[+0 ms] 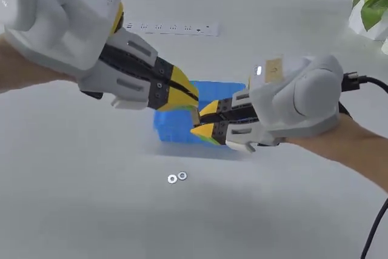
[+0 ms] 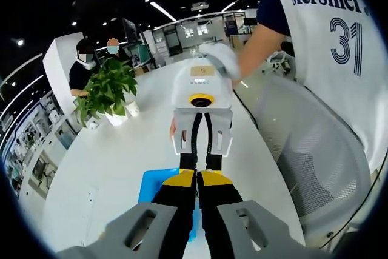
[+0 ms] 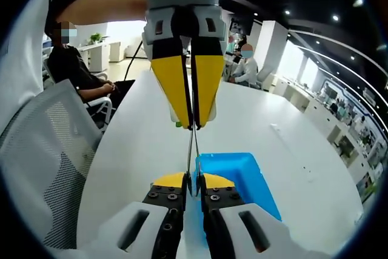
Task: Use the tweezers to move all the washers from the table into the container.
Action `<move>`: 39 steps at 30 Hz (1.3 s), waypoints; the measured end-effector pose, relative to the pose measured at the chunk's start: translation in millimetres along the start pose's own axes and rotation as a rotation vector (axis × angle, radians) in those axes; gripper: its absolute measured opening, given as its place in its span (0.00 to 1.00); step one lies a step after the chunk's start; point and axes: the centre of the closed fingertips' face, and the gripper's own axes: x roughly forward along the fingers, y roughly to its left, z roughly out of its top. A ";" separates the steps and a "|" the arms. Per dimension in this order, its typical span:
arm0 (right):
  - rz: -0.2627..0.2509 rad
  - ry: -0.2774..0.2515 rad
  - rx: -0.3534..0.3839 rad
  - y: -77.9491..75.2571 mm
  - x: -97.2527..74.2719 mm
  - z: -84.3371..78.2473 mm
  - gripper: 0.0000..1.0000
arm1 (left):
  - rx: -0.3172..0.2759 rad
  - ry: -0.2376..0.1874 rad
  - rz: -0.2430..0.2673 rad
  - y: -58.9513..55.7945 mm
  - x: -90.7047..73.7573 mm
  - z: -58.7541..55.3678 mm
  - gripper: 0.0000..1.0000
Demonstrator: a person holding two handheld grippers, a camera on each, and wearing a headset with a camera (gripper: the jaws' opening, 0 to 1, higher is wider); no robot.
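Risk of losing the tweezers between two grips

Both of my tools were pinched on the same thin tweezers (image 3: pixel 191 144). The right gripper (image 3: pixel 193 184) had its jaws closed almost flat on one end. The left gripper (image 3: pixel 193 122), facing it, had its jaws closed just as tightly on the other end. As I judged it, the danger lay in that shared hold. If one side let go before the other was seated squarely, the slim metal could twist, slide out and drop. If the two sides pulled against each other, the legs could bend or be held too near the tips to work.

The tweezers hung above the blue container (image 1: pixel 173 127), so a fall might have landed them inside it. The washers (image 1: pixel 173 178) were two small, flat, silvery rings, lying just beside each other on the pale surface (image 1: pixel 91 204). They sat near the container and outside it. Being so thin and smooth, I expected them to skate away under a careless nip.
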 end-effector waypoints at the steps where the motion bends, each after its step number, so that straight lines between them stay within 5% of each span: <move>1: -0.003 -0.003 0.001 -2.8 0.2 0.6 0.10 | 0.004 0.001 0.000 2.7 -0.2 0.3 0.05; 20: -0.035 0.004 0.010 -38.7 15.1 -12.5 0.10 | 0.033 0.029 0.005 35.3 12.9 -17.7 0.05; 39: 0.000 0.050 0.070 -51.6 52.4 -46.6 0.10 | -0.034 0.088 -0.015 51.9 32.8 -65.0 0.05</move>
